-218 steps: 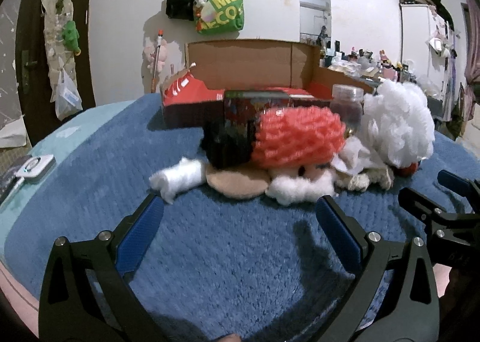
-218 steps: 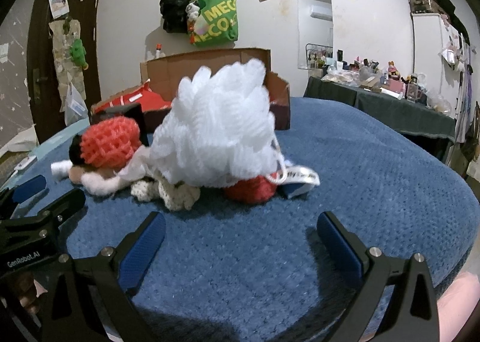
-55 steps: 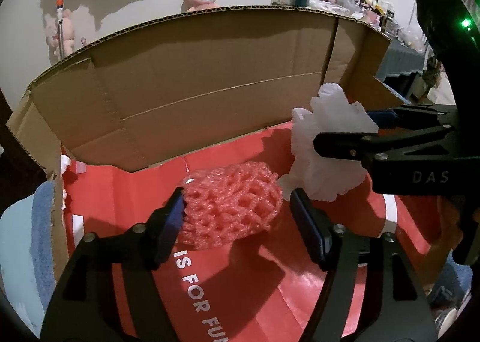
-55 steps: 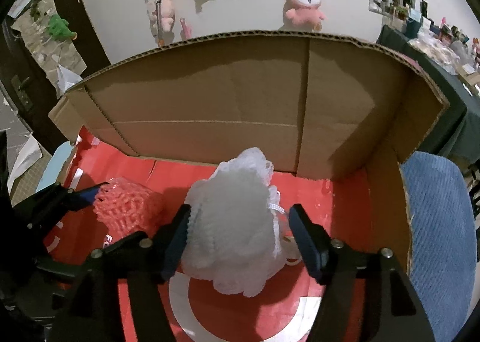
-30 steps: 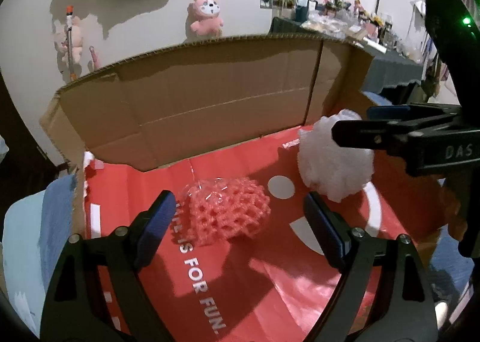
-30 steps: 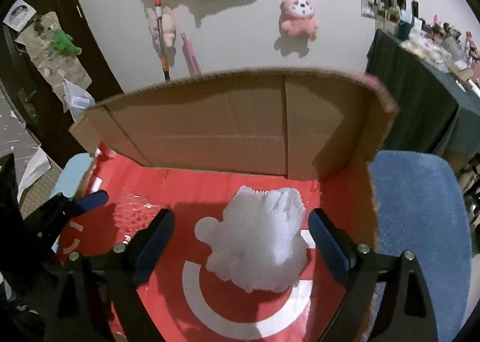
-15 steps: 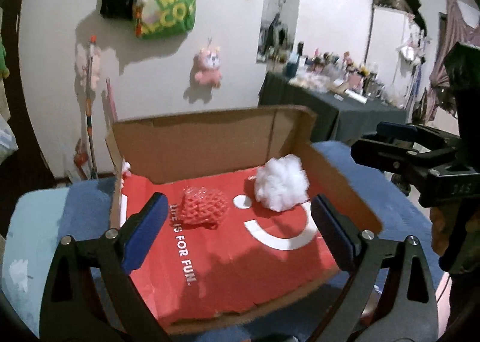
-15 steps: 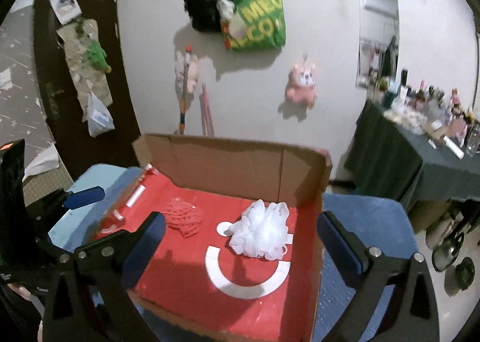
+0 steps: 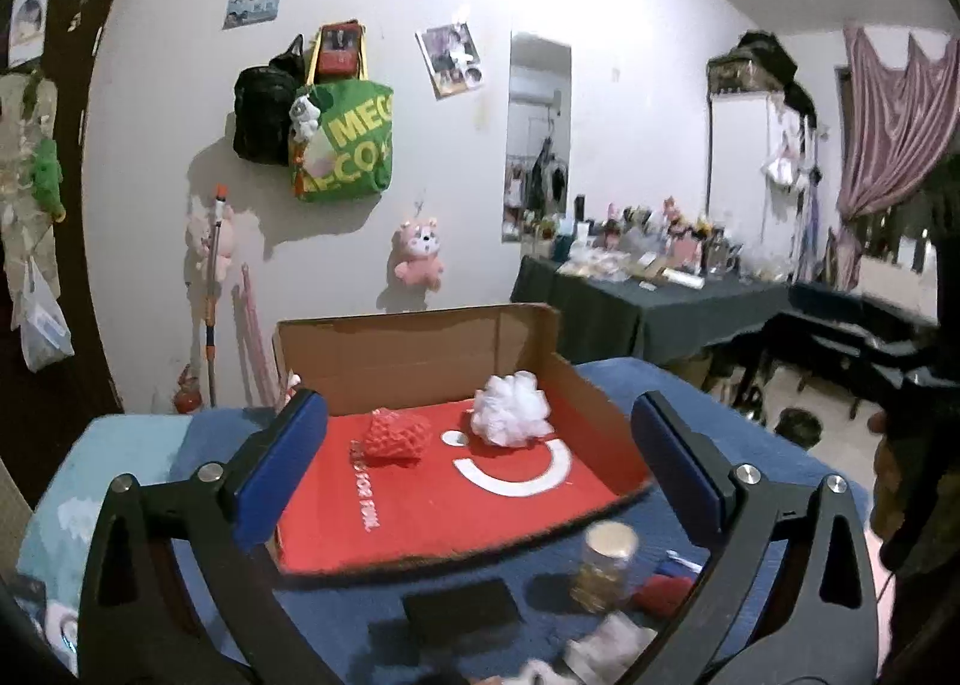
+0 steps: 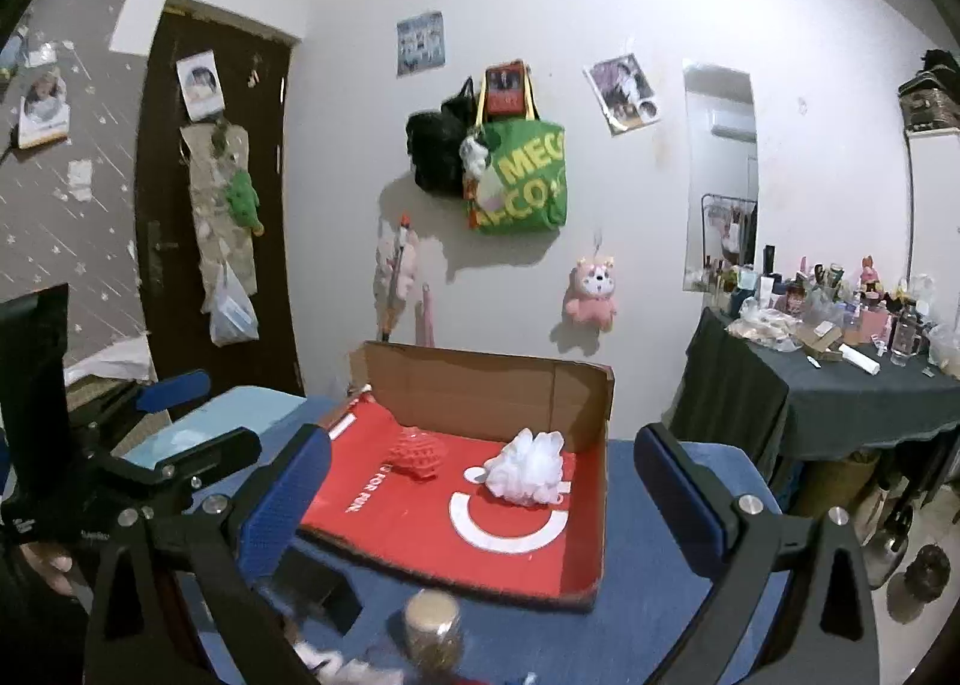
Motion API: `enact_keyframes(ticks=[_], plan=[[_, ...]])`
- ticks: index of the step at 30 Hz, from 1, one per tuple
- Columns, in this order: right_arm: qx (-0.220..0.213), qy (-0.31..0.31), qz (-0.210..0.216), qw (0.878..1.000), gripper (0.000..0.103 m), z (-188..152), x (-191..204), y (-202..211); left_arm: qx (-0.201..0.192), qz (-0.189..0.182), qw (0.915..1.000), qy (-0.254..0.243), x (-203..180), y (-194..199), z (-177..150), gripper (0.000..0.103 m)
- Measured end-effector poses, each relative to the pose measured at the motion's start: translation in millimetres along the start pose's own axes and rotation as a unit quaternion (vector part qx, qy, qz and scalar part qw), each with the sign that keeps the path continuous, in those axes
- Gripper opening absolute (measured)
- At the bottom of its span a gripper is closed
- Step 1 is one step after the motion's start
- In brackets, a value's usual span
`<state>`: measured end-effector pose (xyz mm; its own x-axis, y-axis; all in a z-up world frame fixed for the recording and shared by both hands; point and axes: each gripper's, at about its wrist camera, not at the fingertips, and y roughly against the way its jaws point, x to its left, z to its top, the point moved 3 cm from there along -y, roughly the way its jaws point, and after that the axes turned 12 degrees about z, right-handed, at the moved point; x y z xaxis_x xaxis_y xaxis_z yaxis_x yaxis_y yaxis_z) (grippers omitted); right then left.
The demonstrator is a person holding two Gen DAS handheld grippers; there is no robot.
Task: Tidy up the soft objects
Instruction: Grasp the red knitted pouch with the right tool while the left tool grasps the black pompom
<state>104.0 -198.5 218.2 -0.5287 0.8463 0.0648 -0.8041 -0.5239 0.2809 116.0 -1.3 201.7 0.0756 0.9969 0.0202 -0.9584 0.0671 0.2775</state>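
Both tongs stand spread wide with nothing between their blue pads. Seen from the left wrist, the left gripper (image 9: 480, 457) has just been opening its jaws, and they frame the cardboard box (image 9: 420, 349) from the near side without touching it. On the box's red floor lie the red mesh sponge (image 9: 396, 436), to the left, and the white bath pouf (image 9: 513, 409), to the right near the box's right wall; the two are close but apart. Both lie well beyond the fingertips, further away than the gripper reaches. In front of the box, on the blue blanket (image 9: 750, 445), a gold-lidded jar (image 9: 606, 559), a dark flat object (image 9: 462, 604) and some blurred soft items sit low between the fingers.

From the right wrist, the right gripper (image 10: 483, 475) has also just been opening its jaws and holds nothing. The red mesh sponge (image 10: 417, 454) and white bath pouf (image 10: 528, 472) rest inside the cardboard box (image 10: 480, 385), ahead of the pads and clear of them. The left gripper (image 10: 180, 421) shows at the left edge, also away from the box. The jar (image 10: 432, 631) stands blurred on the blanket (image 10: 660, 595) below.
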Motion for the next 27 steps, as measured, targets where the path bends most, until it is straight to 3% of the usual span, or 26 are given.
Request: enact_keyframes(ticks=[7, 14, 18, 27], plan=[[-0.030, 0.006, -0.029, 0.999, 0.103, -39.6, 25.2, 53.0, -0.033, 0.014, 0.9991, 0.024, 2.0, 55.7, -31.8, 0.103], [-0.028, -0.006, -0.061, 0.998, 0.103, -92.2, 34.5, 65.7, -0.048, 0.046, 0.9976, 0.022, 1.0, 88.1, -68.8, 0.103], [-0.020, -0.017, -0.067, 0.997, 0.103, -122.1, 39.6, 60.6, -0.041, 0.048, 0.9978, 0.021, -3.2, 94.1, -90.4, 0.103], [0.016, -0.034, -0.066, 0.997, 0.103, -169.4, 45.7, 35.9, 0.013, 0.056, 0.9982, 0.015, -2.3, 81.1, -141.5, 0.103]])
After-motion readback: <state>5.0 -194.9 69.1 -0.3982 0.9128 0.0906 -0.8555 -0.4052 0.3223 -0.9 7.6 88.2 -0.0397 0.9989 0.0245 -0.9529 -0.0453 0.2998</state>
